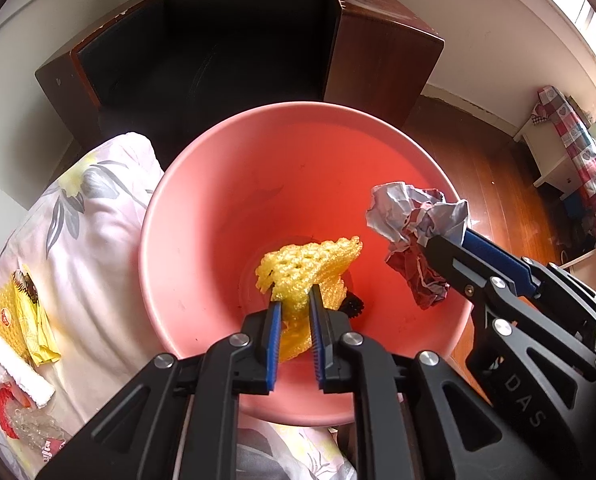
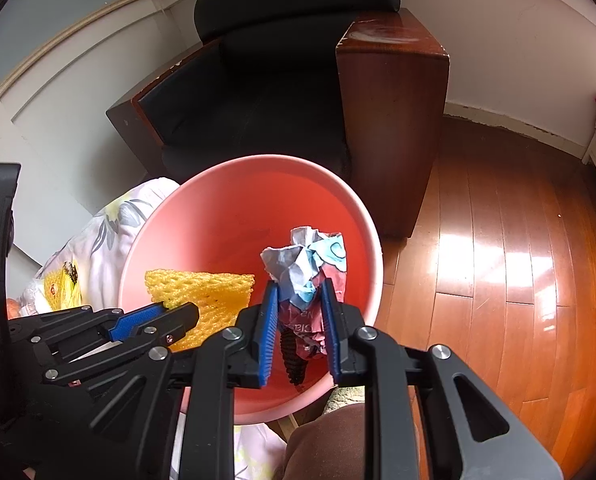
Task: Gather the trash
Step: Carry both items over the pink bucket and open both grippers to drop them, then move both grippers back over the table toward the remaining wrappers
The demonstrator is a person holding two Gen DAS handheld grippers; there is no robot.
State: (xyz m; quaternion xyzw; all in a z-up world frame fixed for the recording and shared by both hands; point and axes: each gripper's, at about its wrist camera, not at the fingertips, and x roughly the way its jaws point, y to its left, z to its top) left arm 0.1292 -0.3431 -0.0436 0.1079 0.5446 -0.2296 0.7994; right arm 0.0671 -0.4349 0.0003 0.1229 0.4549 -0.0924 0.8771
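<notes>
Fingers (image 1: 276, 312) of my left gripper (image 1: 294, 300) are clamping yellow foam netting (image 1: 306, 264); right gripper (image 2: 300, 284) is clamping crumpled paper (image 2: 306, 260) over the pink bin (image 1: 202, 208).

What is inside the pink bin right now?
The bin shows bare pink walls and one small black thing at the bottom. The yellow foam net and crumpled paper, held above, cover the rest.
</notes>
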